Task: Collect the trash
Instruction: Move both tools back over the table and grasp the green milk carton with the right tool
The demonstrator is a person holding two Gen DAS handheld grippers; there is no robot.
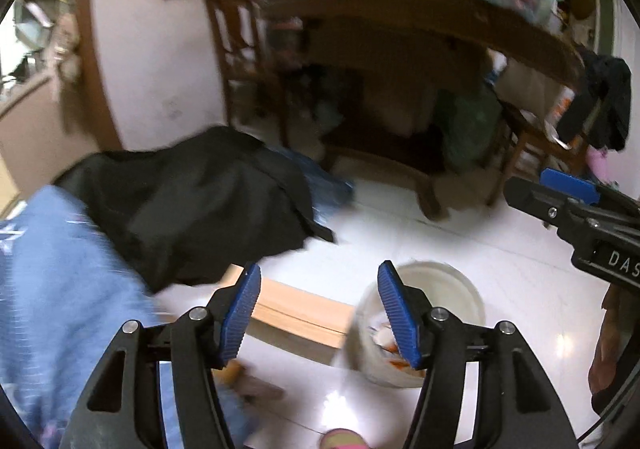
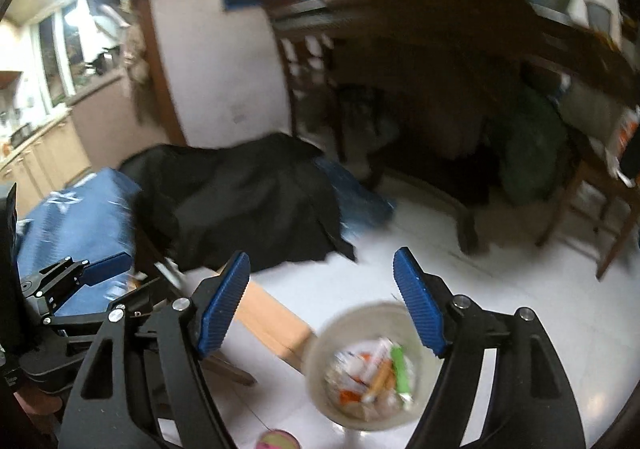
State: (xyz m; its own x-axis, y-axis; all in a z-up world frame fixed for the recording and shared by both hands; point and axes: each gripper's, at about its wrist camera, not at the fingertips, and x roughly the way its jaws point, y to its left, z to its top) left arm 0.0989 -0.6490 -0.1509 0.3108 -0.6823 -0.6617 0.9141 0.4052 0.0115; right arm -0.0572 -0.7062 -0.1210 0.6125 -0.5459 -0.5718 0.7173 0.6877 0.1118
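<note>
A white bucket (image 2: 332, 325) stands on the pale tiled floor, holding wrappers and other trash (image 2: 372, 373). In the right wrist view it lies low and just right of centre, under my right gripper (image 2: 320, 305), whose blue pads are apart with nothing between them. The left wrist view shows the same bucket (image 1: 440, 281) behind the right pad of my left gripper (image 1: 318, 313), which is also open and empty. Each gripper appears at the edge of the other's view: the right gripper (image 1: 568, 201) at far right, the left gripper (image 2: 100, 277) at lower left.
A low wooden bench (image 2: 272, 321) runs beside the bucket. Black cloth (image 2: 248, 205) and a blue patterned cover (image 2: 72, 221) lie over furniture on the left. A dark wooden table (image 2: 460, 29) with chairs and a green bag (image 2: 532, 145) stands behind. Pink-and-yellow footwear (image 2: 278, 440) shows at the bottom.
</note>
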